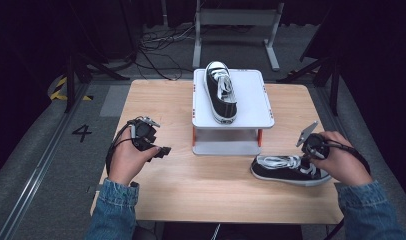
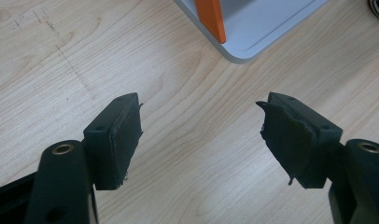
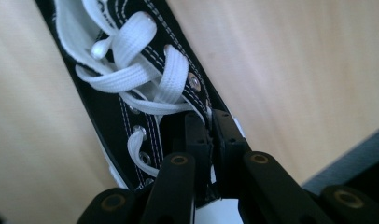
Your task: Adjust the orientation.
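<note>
I am holding the right gripper [image 1: 311,150] at the near shoe [image 1: 286,169], which is lying on the wooden surface [image 1: 216,185] just in front of the white stand [image 1: 251,120]. Its jaws are pinching the shoe's side wall beside the white laces [image 3: 145,74]. The left gripper [image 2: 201,135] is hovering over bare wood left of the stand, jaws spread with nothing between. A second shoe [image 1: 220,90] is sitting on the stand.

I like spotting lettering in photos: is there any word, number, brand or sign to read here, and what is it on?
"4": a dark numeral on the grey floor left of the table.
No readable brand or label on the shoe on the table, the shoe on the stand, or the white stand.
</note>
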A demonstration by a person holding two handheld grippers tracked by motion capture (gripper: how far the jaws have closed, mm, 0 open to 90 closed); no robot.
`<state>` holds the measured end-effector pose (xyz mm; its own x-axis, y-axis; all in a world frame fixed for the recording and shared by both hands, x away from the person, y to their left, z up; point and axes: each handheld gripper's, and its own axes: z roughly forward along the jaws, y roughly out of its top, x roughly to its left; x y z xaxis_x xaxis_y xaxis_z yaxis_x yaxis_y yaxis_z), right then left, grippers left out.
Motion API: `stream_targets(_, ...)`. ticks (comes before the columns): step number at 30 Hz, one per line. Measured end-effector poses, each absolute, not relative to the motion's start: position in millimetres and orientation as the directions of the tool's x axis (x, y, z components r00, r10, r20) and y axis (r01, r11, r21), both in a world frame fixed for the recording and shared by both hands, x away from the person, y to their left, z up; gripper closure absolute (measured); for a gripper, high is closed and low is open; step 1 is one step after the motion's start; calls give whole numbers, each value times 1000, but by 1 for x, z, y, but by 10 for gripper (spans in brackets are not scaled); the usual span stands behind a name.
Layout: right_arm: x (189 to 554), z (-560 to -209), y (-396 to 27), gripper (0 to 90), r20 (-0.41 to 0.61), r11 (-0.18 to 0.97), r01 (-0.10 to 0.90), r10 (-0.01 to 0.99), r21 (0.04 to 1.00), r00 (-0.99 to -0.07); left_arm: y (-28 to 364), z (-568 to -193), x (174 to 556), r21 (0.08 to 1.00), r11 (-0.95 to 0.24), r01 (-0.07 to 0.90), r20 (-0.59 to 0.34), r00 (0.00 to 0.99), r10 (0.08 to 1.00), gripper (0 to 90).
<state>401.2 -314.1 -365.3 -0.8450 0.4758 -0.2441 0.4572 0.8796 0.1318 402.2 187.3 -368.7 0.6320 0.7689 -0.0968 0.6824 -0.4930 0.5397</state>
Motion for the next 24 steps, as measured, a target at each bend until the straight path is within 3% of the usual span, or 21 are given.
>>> stream_targets(6, 433, -381, -321, 850, -312, 878, 451, 478, 159, -821, 187, -370, 403, 535, -499, 682, -98, 636, 765, 289)
stream_targets(9, 428, -376, -323, 742, -266, 819, 513, 570, 257, -777, 187, -371, 403, 534, -497, 684, -97, 634, 767, 289)
stream_targets(13, 405, -358, -314, 713, -168, 748, 545, 635, 380, -754, 185, -370, 402, 530, -506, 680, -95, 641, 762, 289)
stream_targets(18, 380, -354, -275, 651, -67, 765, 476, 554, 433, -830, 184, -370, 401, 530, -508, 679, -91, 641, 762, 289)
stream_targets(22, 385, -371, -251, 609, -24, 775, 469, 527, 424, -849, 184, -371, 400, 529, -508, 680, -92, 641, 762, 289)
stream_targets(24, 392, -383, -242, 640, -16, 777, 479, 530, 408, -848, 184, -372, 401, 527, -510, 680, -93, 643, 760, 289)
